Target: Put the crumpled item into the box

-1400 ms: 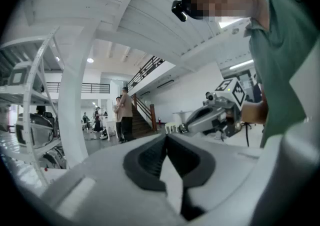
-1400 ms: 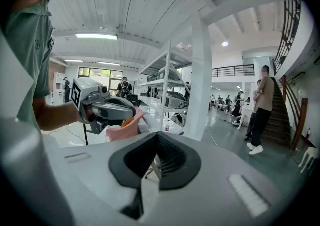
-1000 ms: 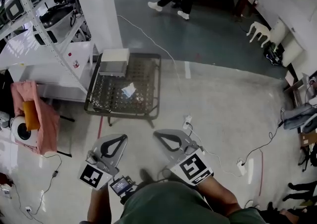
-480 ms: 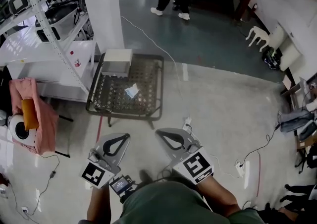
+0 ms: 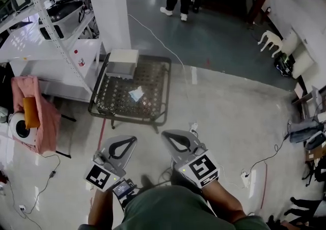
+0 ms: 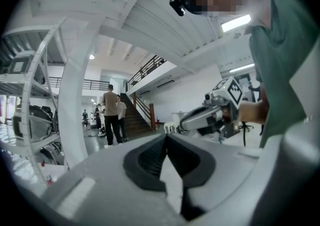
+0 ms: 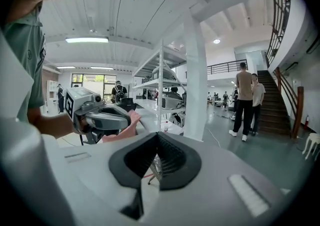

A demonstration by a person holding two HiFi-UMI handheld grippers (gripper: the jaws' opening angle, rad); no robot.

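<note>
White crumpled paper sits mid-table near the box; our left hand-held gripper and right hand-held gripper, pressed together, must approach.

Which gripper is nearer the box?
Left. Left gripper lines up with the box, short of the table; right gripper is beside it, further right.

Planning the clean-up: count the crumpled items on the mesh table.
1. The pale crumpled item lies near the middle of the mesh table, apart from the box at the table's far left corner. Whether the box hides more cannot be told.
</note>
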